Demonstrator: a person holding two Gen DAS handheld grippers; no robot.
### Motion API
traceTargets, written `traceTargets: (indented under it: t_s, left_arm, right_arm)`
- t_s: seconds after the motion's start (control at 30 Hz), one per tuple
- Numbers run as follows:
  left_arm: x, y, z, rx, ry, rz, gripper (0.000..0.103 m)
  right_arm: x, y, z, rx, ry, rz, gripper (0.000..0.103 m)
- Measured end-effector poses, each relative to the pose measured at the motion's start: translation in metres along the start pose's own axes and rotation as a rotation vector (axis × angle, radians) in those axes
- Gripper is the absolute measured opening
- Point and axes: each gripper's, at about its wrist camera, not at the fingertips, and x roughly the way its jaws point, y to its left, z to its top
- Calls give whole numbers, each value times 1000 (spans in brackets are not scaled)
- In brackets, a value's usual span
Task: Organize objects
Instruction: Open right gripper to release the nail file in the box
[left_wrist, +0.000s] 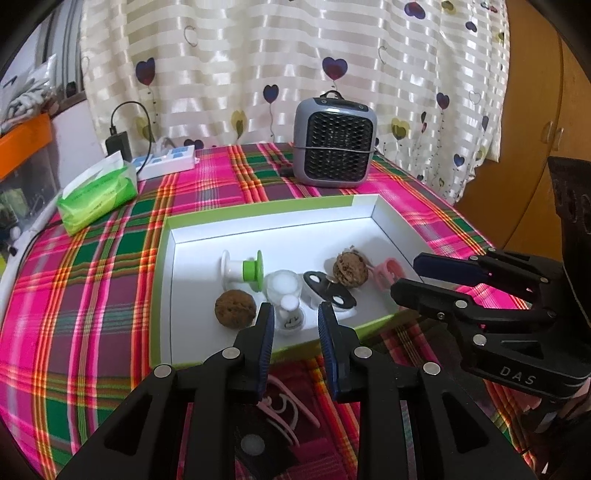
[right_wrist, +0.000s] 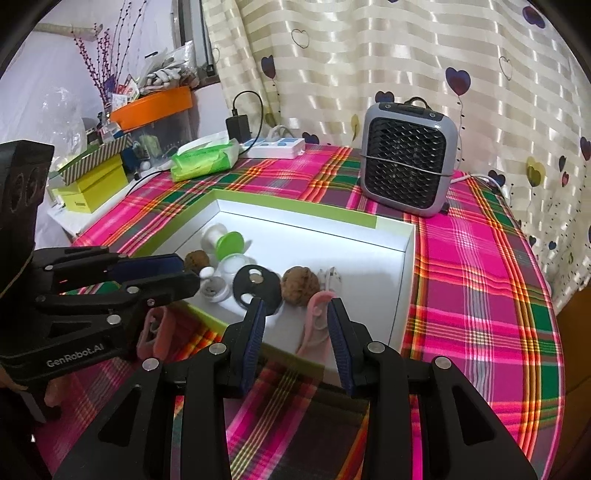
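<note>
A plaid cloth (left_wrist: 92, 295) covers a table bearing a grey heater (left_wrist: 334, 142) and, nearer, a white tray (left_wrist: 295, 236) with a green rim. Both grippers hover at the tray's near edge, the left gripper (left_wrist: 295, 321) and right gripper (right_wrist: 295, 314) each spread with nothing pinched. In the tray lie two walnuts (left_wrist: 235, 308), a spool (left_wrist: 242, 267), a black clip (left_wrist: 328, 291) and a pink clip (right_wrist: 317, 314), the pink one just ahead of the right gripper.

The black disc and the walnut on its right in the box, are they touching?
Cannot tell. In the right wrist view the black disc and the walnut meet edge to edge; in the left wrist view they overlap, so neither shows contact or a gap plainly.
</note>
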Motion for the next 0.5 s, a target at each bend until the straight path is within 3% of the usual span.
traceTargets:
  t_s: [0.5]
  left_arm:
    - [-25, -7, -19, -22, -23, 6, 22]
  right_arm:
    - [-19, 21, -14, -15, -9, 43, 37]
